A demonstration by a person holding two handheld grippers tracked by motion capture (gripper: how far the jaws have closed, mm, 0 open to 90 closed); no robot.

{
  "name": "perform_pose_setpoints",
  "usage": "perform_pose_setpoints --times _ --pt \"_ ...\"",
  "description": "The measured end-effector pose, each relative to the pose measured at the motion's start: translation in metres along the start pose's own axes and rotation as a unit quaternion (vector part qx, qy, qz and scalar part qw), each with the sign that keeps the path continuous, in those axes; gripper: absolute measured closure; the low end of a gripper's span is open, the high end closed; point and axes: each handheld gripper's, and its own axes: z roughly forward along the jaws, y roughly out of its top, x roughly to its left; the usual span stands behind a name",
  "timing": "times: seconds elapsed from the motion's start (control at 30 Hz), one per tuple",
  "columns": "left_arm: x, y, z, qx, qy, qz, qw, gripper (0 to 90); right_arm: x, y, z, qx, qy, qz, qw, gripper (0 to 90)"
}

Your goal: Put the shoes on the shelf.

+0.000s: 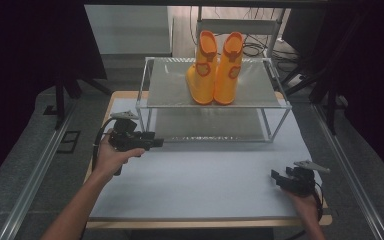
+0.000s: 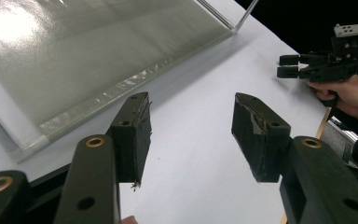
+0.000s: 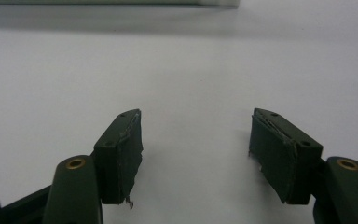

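The pair of orange rubber boots [image 1: 215, 70] stands upright, side by side and touching, on the top shelf of the metal rack [image 1: 272, 95] at the far middle of the worktop [image 1: 205, 180]. Nothing holds them. The left gripper [image 1: 155, 142] hovers near the rack's lower left corner, its fingers [image 2: 133, 135] spread with nothing between them. The right gripper [image 1: 277, 177] sits low at the near right edge, well apart from the rack, fingers [image 3: 121, 154] likewise spread and empty over bare worktop. This looks like the approach step, with no grasp yet made. The next move probably calls for lifting both grippers to shelf height and reaching far, one to each boot, closing on a shaft or rim without tipping the pair.
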Motion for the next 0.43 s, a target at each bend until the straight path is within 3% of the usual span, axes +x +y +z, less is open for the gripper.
perform_pose_setpoints --times 0.43 --pt "-0.0034 -0.0022 0.0036 0.006 0.001 0.006 1.0 46.0 -0.0007 0.0001 -0.0001 0.0 0.003 0.0 1.0 33.7"
